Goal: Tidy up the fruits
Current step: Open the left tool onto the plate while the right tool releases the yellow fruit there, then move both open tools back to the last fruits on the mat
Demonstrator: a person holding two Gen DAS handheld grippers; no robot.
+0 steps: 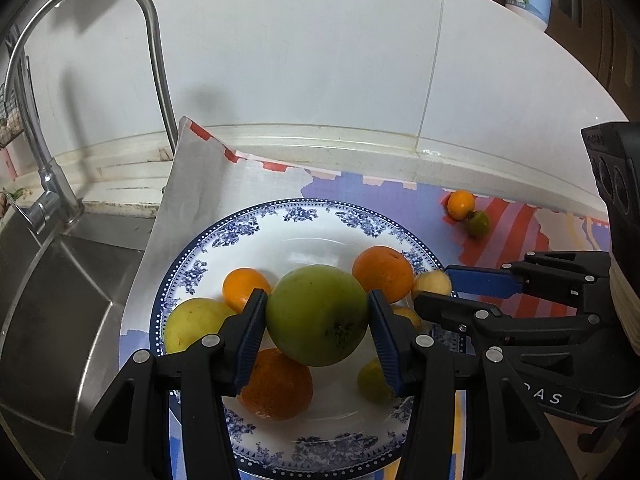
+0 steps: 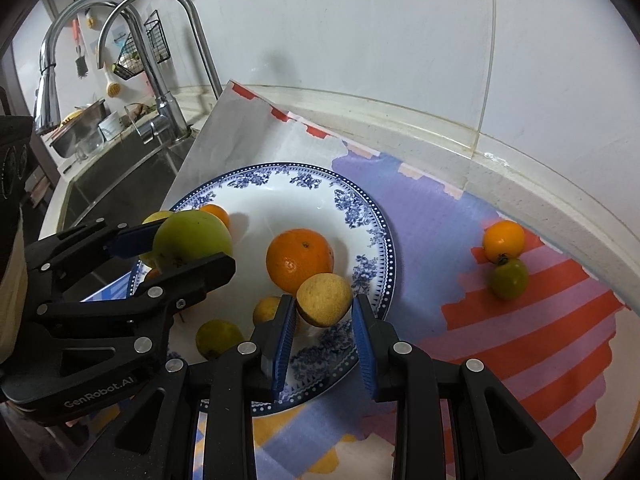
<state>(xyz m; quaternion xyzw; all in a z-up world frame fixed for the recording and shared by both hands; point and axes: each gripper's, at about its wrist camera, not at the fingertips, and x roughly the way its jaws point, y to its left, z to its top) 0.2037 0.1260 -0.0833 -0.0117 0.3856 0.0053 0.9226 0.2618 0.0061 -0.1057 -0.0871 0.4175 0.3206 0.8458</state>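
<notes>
**Fruit gripped over plate**

Green fruit (image 1: 317,316) clamped between left gripper (image 1: 318,338) pads, above blue-patterned plate (image 1: 280,216). Pale yellow fruit (image 2: 325,299) pinched in right gripper (image 2: 325,334) at plate rim. Oranges (image 2: 300,261) on plate; orange tomato (image 2: 503,241) and green tomato (image 2: 509,278) touching on striped mat (image 2: 540,340).

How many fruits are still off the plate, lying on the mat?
2: a small orange fruit and a green one touching it, on the striped mat right of the plate.

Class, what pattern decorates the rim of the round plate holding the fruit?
Blue floral sprays with a dotted edge on the white round plate, clearest in the right wrist view.
</notes>
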